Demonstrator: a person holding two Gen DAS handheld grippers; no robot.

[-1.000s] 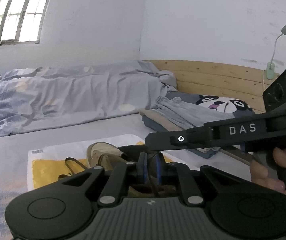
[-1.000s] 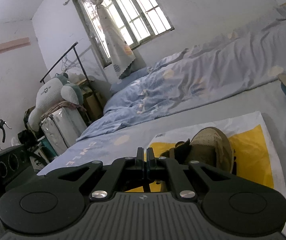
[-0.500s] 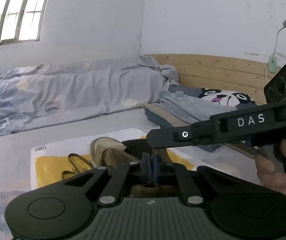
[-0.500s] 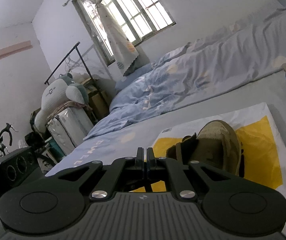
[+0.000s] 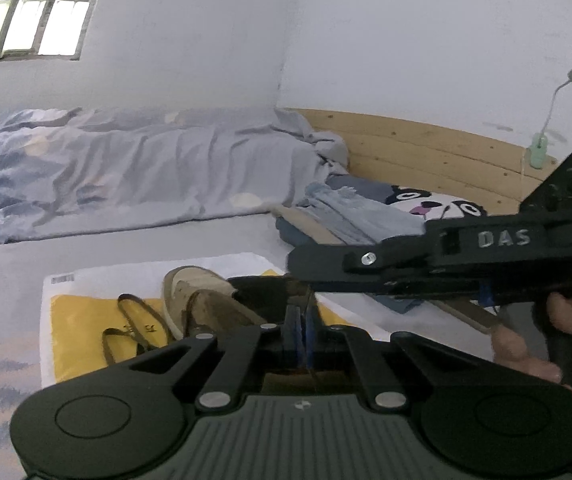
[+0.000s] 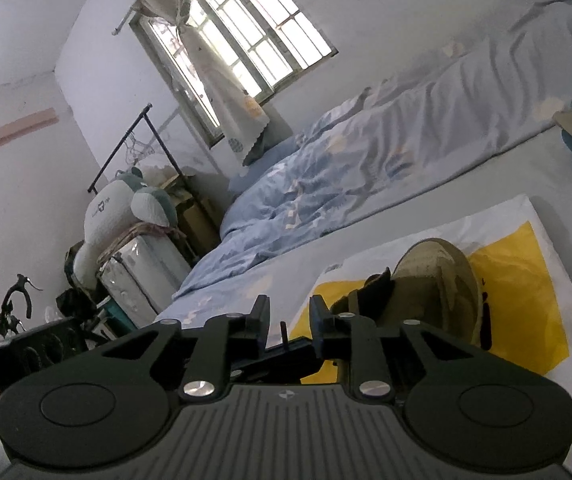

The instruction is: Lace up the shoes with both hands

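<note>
The bed carries a rumpled blue quilt along the wall and a white-and-yellow plastic bag spread flat as a work surface.

The shoe, a worn tan lace-up, lies on that bag, just ahead of both tools. In the right wrist view the same shoe lies ahead and to the right of the fingers. Judged from its look, it is light and soft-sided, and it should shift on the slick bag if pulled without support.

A loose brown lace lies looped on the yellow area, just beside the shoe. It should handle as limp and thin, with no stiffness along its length. Take hold near its tip so the end can be steered into an eyelet; a grip further back would let the end droop.

The left gripper has its fingers fully closed; a thin dark strand appears to run up between them, but it cannot be confirmed as the lace.

The right gripper has its fingers parted and they have just been opening. A small dark upright end shows in the gap, and neither pad presses on it.

A hand holds the right tool's handle.
</note>
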